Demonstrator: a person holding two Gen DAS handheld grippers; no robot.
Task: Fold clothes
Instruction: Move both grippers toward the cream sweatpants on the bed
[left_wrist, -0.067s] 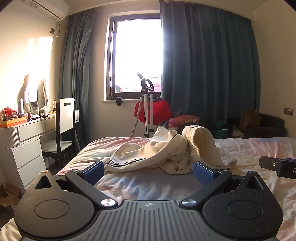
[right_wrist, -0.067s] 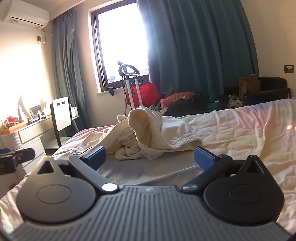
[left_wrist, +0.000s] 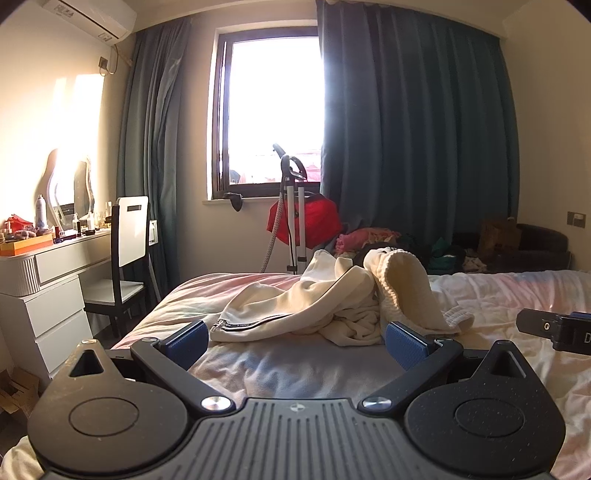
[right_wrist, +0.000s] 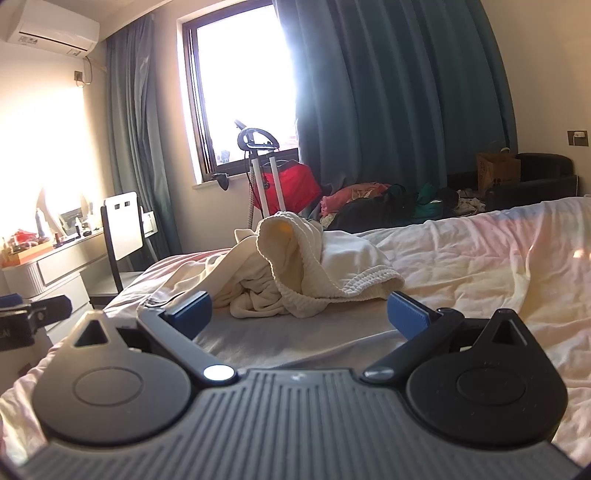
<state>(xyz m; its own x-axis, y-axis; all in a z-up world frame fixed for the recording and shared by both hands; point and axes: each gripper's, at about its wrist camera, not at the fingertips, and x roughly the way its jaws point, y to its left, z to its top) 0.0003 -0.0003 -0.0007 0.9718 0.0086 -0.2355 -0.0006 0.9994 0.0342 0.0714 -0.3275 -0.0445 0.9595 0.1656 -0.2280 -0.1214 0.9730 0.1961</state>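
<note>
We judge the step in hand to be the first reach, so we should bring the left gripper (left_wrist: 295, 341) and right gripper (right_wrist: 299, 310), both with jaws wide apart and holding nothing, down onto the cream jacket (left_wrist: 325, 302) at two separate edges (the zipper hem nearest the left one looks easiest to find). The jacket lies crumpled mid-bed (left_wrist: 517, 295), just beyond both grippers. We count one garment in the heap, as far as we can tell, and two grippers.

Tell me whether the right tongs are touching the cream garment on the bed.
Apart. In the right wrist view, the right tongs stand open, and bare sheet shows between their blue pads and the cream garment on the bed.
</note>
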